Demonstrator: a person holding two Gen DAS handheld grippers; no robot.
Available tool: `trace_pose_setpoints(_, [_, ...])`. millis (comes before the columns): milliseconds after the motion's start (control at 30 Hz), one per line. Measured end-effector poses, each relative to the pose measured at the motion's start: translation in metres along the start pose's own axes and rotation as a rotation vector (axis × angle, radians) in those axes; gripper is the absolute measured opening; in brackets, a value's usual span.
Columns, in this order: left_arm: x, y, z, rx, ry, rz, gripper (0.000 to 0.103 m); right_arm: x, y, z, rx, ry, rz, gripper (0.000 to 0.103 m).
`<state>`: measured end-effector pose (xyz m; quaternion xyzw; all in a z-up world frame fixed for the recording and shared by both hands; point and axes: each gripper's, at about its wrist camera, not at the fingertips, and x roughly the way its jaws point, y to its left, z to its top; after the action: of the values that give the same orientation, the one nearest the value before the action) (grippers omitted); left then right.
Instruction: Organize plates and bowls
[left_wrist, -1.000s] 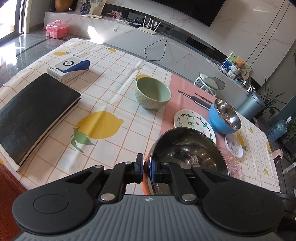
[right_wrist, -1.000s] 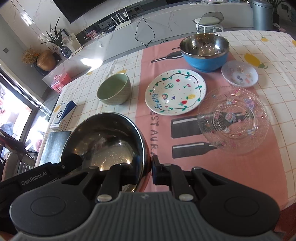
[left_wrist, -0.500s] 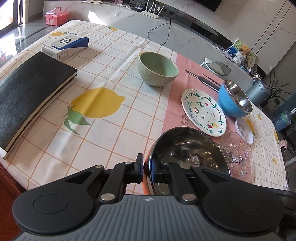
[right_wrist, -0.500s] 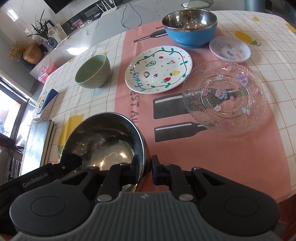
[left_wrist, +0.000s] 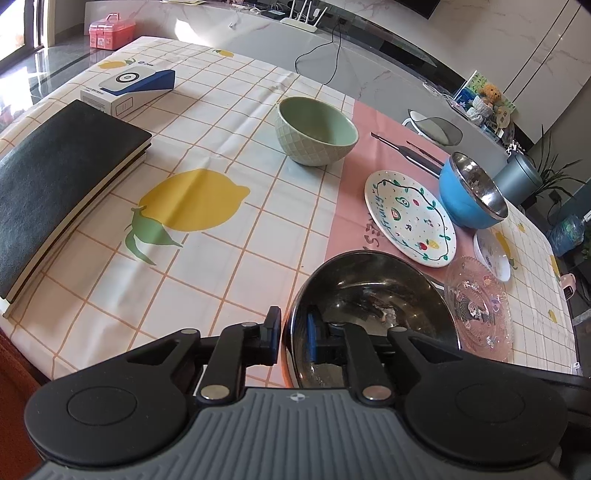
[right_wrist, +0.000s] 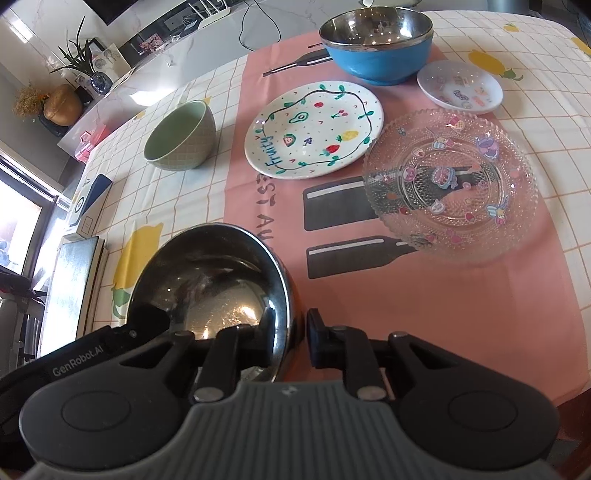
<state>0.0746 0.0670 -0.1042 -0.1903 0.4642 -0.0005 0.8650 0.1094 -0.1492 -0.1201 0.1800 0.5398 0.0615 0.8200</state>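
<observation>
so both tools, left tool (left_wrist: 293, 338) and right tool (right_wrist: 295, 338), are clamped on the steel bowl's (left_wrist: 373, 295) rim, low center of frame, over the counter (left_wrist: 221, 240).

green bowl (right_wrist: 180, 137) | blue bowl (right_wrist: 380, 59) | fruit-patterned white plate (right_wrist: 314, 129) | lemon-print tablecloth (left_wrist: 192, 206)

Counter covered by white checked tablecloth with yellow lemons (left_wrist: 192, 206) and a pink printed runner (right_wrist: 443, 295) at right. Long white marble-look low cabinet (left_wrist: 369, 66) across top of left view, white wifi router (left_wrist: 304, 16) on it, black cable hanging down. Pink plastic case (left_wrist: 110, 29) upper left on glossy grey floor (left_wrist: 44, 70), bright sunlight there. Grey cylindrical bin (left_wrist: 517, 177) and green plant (left_wrist: 554, 177) at right.
</observation>
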Motion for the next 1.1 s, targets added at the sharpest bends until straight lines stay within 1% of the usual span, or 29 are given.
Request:
trace_pose_setpoints(33, [-0.001, 0.0, 0.0, -0.003, -0.005, 0.0, 0.032, -0.001, 0.001, 0.0, -0.002, -0.003, -0.003, 0.024])
trace_pose_setpoints(67, [-0.003, 0.0, 0.0, -0.005, -0.011, 0.0, 0.04, -0.001, 0.001, 0.0, -0.003, -0.006, -0.009, 0.036])
trace_pose_setpoints(100, [-0.004, 0.001, 0.0, -0.006, -0.018, -0.002, 0.043, -0.002, 0.001, 0.001, -0.003, -0.009, -0.02, 0.044])
trace_pose_setpoints(167, [-0.009, 0.002, 0.001, -0.012, -0.034, -0.005, 0.053, -0.004, 0.0, 0.001, -0.001, -0.012, -0.024, 0.046])
trace_pose_setpoints(267, [-0.017, 0.002, 0.003, -0.017, -0.058, -0.014, 0.06, -0.008, -0.001, 0.001, 0.005, -0.013, -0.021, 0.049])
trace_pose_setpoints(433, [-0.031, -0.003, 0.007, -0.017, -0.09, -0.017, 0.062, -0.022, 0.002, 0.001, -0.001, -0.036, -0.009, 0.051])
trace_pose_setpoints(500, [-0.038, -0.006, 0.009, -0.016, -0.105, -0.018, 0.062, -0.029, 0.003, 0.003, -0.002, -0.049, -0.004, 0.059])
trace_pose_setpoints(533, [-0.041, -0.008, 0.01, -0.013, -0.114, -0.018, 0.062, -0.033, 0.003, 0.003, -0.001, -0.058, -0.003, 0.061])
trace_pose_setpoints(633, [-0.053, -0.015, 0.009, 0.0, -0.15, -0.026, 0.063, -0.048, 0.001, 0.004, 0.001, -0.09, 0.004, 0.062])
trace_pose_setpoints(733, [-0.064, -0.025, 0.008, 0.015, -0.176, -0.053, 0.065, -0.062, -0.003, 0.004, 0.016, -0.109, 0.016, 0.065])
trace_pose_setpoints(833, [-0.069, -0.038, 0.008, 0.03, -0.176, -0.087, 0.066, -0.074, -0.011, 0.002, 0.029, -0.125, 0.02, 0.067])
trace_pose_setpoints(967, [-0.072, -0.06, 0.004, 0.089, -0.178, -0.099, 0.067, -0.087, -0.025, 0.0, 0.06, -0.147, 0.026, 0.071])
trace_pose_setpoints(1100, [-0.069, -0.08, 0.0, 0.13, -0.157, -0.128, 0.067, -0.098, -0.042, 0.002, 0.093, -0.17, 0.025, 0.073])
